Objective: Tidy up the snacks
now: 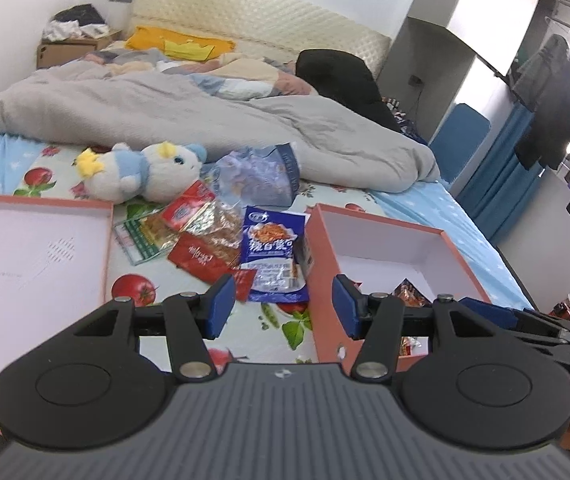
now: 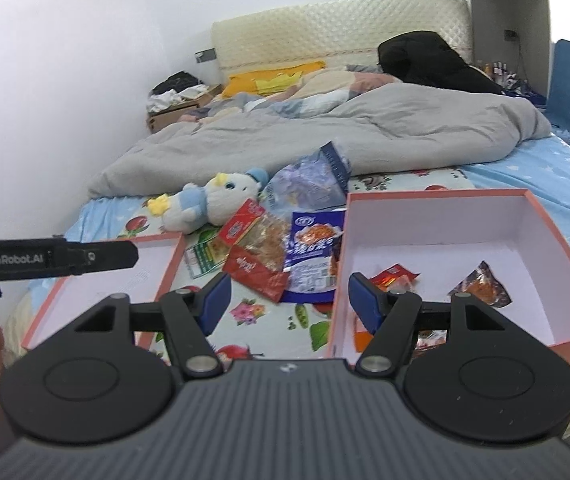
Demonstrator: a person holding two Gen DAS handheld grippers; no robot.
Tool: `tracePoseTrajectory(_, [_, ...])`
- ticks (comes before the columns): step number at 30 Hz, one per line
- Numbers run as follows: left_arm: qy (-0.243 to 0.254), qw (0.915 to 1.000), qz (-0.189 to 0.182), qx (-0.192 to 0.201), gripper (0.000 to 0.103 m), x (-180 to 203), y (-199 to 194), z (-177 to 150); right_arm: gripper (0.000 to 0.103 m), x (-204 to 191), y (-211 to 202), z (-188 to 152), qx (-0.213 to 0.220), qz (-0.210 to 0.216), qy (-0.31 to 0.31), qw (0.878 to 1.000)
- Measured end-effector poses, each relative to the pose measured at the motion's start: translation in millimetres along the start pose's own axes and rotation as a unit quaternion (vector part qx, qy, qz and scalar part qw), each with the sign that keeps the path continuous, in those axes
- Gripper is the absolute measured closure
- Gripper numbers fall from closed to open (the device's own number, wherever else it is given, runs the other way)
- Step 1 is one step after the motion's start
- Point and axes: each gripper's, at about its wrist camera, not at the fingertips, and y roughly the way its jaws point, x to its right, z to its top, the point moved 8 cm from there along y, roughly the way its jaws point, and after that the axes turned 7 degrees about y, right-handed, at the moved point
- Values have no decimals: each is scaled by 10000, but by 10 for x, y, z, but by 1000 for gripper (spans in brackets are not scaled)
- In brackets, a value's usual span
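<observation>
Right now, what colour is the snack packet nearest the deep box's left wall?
Blue, with white lettering: the snack packet shows best in the left wrist view.

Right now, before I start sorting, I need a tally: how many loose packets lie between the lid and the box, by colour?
Red packets: 2
Blue packets: 2
Green packet: 1
Total: 5, plus one unclear against the box.
</observation>
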Motion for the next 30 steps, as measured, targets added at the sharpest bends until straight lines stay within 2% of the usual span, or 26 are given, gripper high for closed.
tracePoseTrajectory(17, [-505, 9976, 71, -471, 41, -338, 281, -449, 36, -221, 149, -303, -445, -27, -285, 9986])
tracePoseTrajectory(30, [-850, 9927, 8, -854, 39, -556, 773, -454, 36, -260, 435, -281, -587, -106, -532, 9968])
